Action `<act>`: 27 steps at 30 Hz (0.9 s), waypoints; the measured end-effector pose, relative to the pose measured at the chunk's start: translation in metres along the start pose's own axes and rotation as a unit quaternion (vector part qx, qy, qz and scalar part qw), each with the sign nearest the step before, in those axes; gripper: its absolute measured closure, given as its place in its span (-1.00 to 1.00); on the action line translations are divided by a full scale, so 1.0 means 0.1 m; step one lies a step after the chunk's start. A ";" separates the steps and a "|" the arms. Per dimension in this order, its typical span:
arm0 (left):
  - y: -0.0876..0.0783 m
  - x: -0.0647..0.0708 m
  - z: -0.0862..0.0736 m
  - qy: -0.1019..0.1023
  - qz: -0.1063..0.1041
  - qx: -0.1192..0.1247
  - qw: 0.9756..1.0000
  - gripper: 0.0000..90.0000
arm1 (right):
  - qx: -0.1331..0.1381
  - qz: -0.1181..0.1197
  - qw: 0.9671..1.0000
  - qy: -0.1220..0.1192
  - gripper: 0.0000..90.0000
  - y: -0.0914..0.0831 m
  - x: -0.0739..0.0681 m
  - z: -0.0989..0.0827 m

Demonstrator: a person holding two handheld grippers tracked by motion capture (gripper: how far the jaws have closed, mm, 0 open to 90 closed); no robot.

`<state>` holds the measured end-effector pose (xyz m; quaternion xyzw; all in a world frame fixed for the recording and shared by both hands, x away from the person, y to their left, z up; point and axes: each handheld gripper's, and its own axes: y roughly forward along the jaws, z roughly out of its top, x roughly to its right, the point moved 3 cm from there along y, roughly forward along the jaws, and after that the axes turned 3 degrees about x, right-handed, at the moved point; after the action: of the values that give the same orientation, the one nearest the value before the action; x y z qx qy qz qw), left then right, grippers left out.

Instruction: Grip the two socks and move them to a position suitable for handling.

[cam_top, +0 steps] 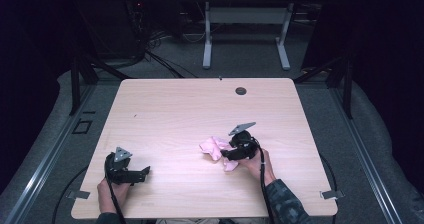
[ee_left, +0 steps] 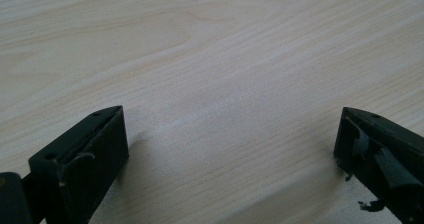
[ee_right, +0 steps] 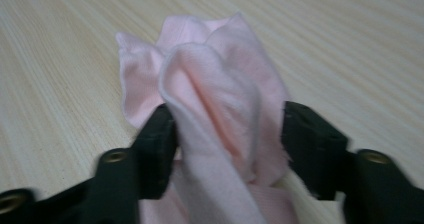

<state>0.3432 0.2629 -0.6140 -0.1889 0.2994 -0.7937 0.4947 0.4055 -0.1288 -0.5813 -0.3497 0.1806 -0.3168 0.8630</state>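
A crumpled pink cloth (cam_top: pixel 212 148) lies on the light wooden table (cam_top: pixel 190 109), right of the middle and near the front. My right gripper (cam_top: pixel 226 154) is low over its right side, held in a hand that comes in from the front edge. In the right gripper view a raised fold of the pink cloth (ee_right: pixel 215 84) stands between the jaws of my right gripper (ee_right: pixel 227 129). The jaws are apart: one brushes the fold and the other stands just clear of it. My left gripper (cam_top: pixel 145 173) rests near the front left corner, and in its own view the left gripper (ee_left: pixel 230 134) stands wide open over bare wood.
A dark round cable hole (cam_top: pixel 241 90) sits near the table's far edge. Behind the table are a white-legged desk (cam_top: pixel 245 34) and loose cables (cam_top: pixel 150 49) on the grey floor. Black frame struts (cam_top: pixel 80 79) stand at the far corners.
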 end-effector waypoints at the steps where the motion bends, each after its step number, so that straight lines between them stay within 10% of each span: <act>1: 0.00 0.00 0.00 0.000 0.000 0.000 1.000 -0.99 | 0.017 -0.005 1.000 0.006 -0.45 -0.12 0.02 0.01; 11: 0.00 0.00 0.00 0.000 0.001 -0.001 1.000 -0.99 | 0.036 -0.017 0.999 -0.002 -0.17 -0.57 -0.04 -0.07; 16: 0.00 0.00 0.00 0.000 0.001 -0.001 1.000 -0.99 | 0.018 -0.017 1.000 0.010 0.26 -0.38 -0.06 -0.15; 18: 0.00 0.00 0.00 0.000 0.001 -0.001 1.000 -0.99 | 0.026 -0.007 0.999 0.022 0.86 -0.31 -0.02 -0.21; 27: 0.00 0.00 0.00 0.000 0.001 -0.001 1.000 -0.99 | 0.075 -0.011 0.997 0.030 0.92 -0.67 0.05 -0.18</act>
<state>0.3434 0.2632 -0.6140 -0.1886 0.3003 -0.7932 0.4951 0.3710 -0.1785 -0.5459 -0.2764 0.1787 -0.3490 0.8774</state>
